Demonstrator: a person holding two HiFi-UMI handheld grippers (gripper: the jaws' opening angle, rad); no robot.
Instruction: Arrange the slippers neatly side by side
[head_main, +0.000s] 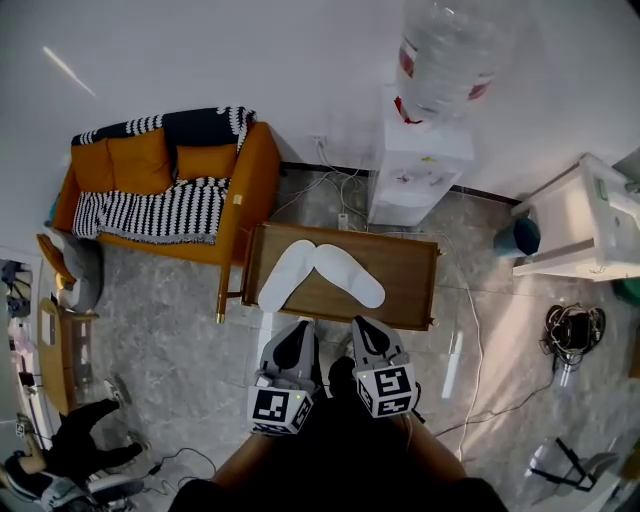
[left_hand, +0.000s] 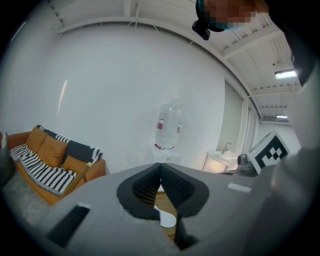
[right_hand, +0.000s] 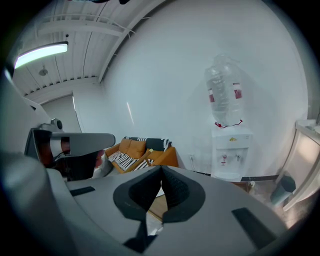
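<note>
Two white slippers lie on the low wooden table (head_main: 412, 262). The left slipper (head_main: 284, 274) and the right slipper (head_main: 349, 274) meet at their far ends and splay apart in a V. My left gripper (head_main: 299, 330) hovers just short of the table's near edge, its jaws closed with nothing in them. My right gripper (head_main: 363, 327) sits beside it, also shut and empty. In the left gripper view a bit of white slipper (left_hand: 167, 218) shows below the closed jaws. The right gripper view shows table wood (right_hand: 159, 207) under the closed jaws.
An orange sofa (head_main: 165, 180) with a striped throw stands left of the table. A white water dispenser (head_main: 418, 160) with a bottle stands behind it, with cables (head_main: 330, 185) on the floor. A white cabinet (head_main: 585, 225) and a dark bin (head_main: 518, 237) are at the right.
</note>
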